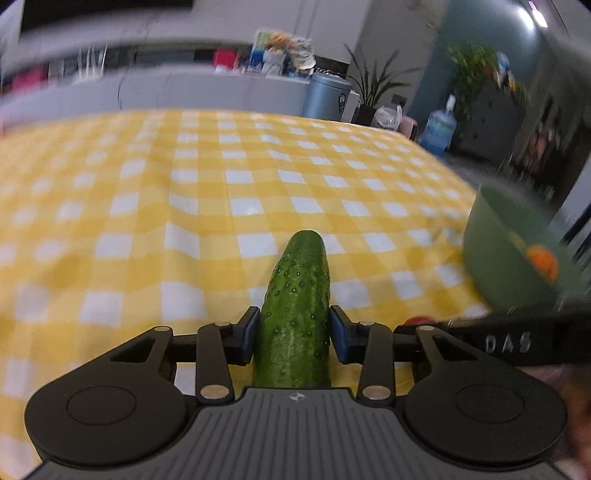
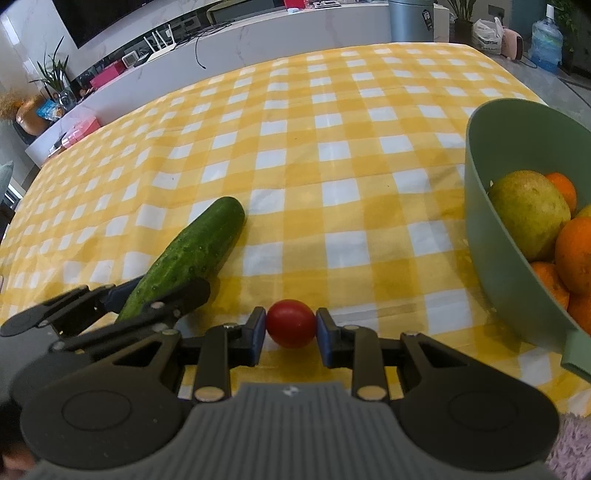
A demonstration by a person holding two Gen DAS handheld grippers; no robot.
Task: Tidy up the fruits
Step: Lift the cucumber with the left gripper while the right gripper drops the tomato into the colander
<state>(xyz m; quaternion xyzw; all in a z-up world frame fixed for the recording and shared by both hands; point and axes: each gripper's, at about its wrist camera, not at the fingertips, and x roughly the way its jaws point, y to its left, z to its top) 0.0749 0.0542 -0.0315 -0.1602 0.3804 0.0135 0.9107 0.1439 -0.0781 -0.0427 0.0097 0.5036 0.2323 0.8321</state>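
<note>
A green cucumber (image 1: 295, 295) lies on the yellow checked tablecloth (image 1: 221, 184), pointing away from me. My left gripper (image 1: 294, 323) is shut on its near half, both blue pads against its sides. In the right wrist view the same cucumber (image 2: 199, 247) and left gripper (image 2: 159, 291) show at the left. My right gripper (image 2: 290, 328) is shut on a small red tomato (image 2: 290, 323) that rests just above the cloth. A green bowl (image 2: 476, 229) stands to the right, holding oranges (image 2: 576, 251) and a yellow-green mango (image 2: 528, 214).
The bowl (image 1: 491, 258) sits near the table's right edge. Part of the right gripper's black body (image 1: 517, 343) crosses the left wrist view's lower right. Beyond the table are a white counter (image 2: 258, 40), a grey bin (image 2: 410, 18) and a water jug (image 2: 546, 40).
</note>
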